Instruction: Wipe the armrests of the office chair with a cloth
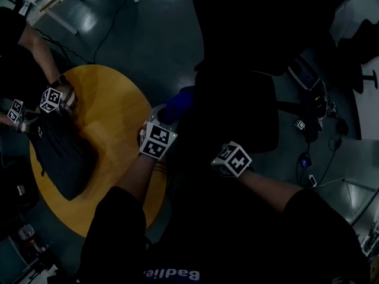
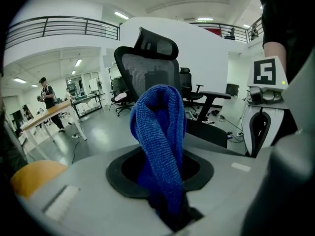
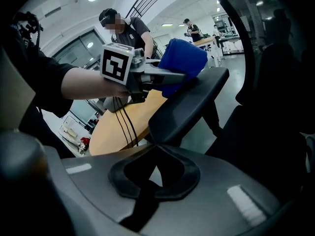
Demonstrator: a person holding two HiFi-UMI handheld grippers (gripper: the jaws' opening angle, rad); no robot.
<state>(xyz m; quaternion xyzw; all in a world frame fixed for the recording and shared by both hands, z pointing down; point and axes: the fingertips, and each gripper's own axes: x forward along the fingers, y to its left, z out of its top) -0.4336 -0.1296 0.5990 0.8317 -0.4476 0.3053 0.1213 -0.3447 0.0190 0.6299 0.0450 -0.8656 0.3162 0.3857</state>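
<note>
The black office chair (image 1: 237, 99) stands in front of me, very dark in the head view. My left gripper (image 1: 161, 116) is shut on a blue knitted cloth (image 2: 160, 127). In the right gripper view the cloth (image 3: 182, 58) rests on the far end of the chair's black armrest (image 3: 192, 102), with the left gripper (image 3: 165, 75) behind it. The right gripper (image 3: 155, 149) has its jaws closed at the near end of that armrest. Its marker cube (image 1: 232, 158) shows over the seat. The other armrest (image 2: 214, 95) stands beyond the cloth.
A round yellow table (image 1: 112, 117) lies just left of the chair, with a black bag (image 1: 62, 152) on it. Another person's grippers (image 1: 53, 99) work at that bag. Cables and plugs (image 1: 308, 129) lie on the floor at the right, beside more chairs (image 1: 361, 46).
</note>
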